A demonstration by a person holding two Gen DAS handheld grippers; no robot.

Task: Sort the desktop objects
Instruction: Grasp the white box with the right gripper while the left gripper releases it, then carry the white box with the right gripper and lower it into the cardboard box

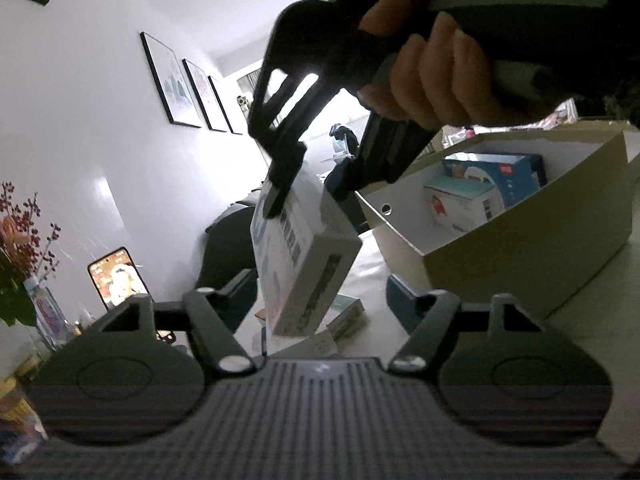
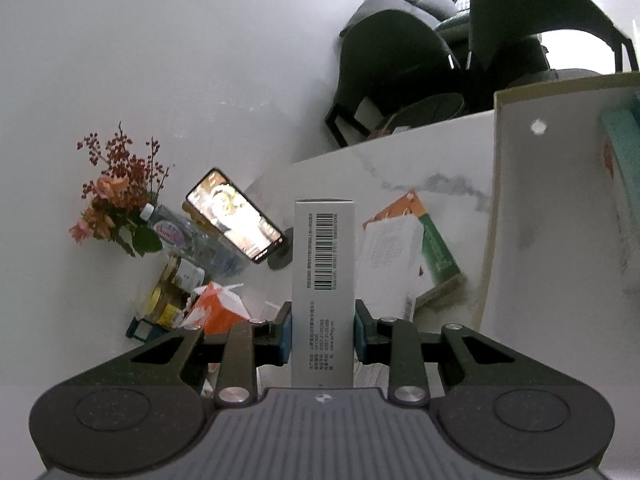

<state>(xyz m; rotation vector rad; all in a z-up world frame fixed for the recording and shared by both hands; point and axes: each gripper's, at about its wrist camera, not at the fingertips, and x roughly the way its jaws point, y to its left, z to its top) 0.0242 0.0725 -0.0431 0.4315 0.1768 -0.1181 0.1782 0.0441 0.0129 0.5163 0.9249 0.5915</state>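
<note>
Two grippers meet over one white carton (image 2: pixel 323 288): the right gripper (image 2: pixel 322 334) pinches it between blue pads, barcode side up, at lower centre of its own view. Seen from the left wrist, the same carton hangs mid-frame, while the left gripper (image 1: pixel 326 296) stands spread around it, pads clear of its sides. An open cardboard box (image 1: pixel 532 256) holding other packets sits at right on the marble table (image 2: pixel 420 168).

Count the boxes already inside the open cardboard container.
2 show in the left wrist view: a dark blue box against the far wall of the cardboard container, and a teal-and-white box leaning in front of it. The near wall may hide more.
</note>
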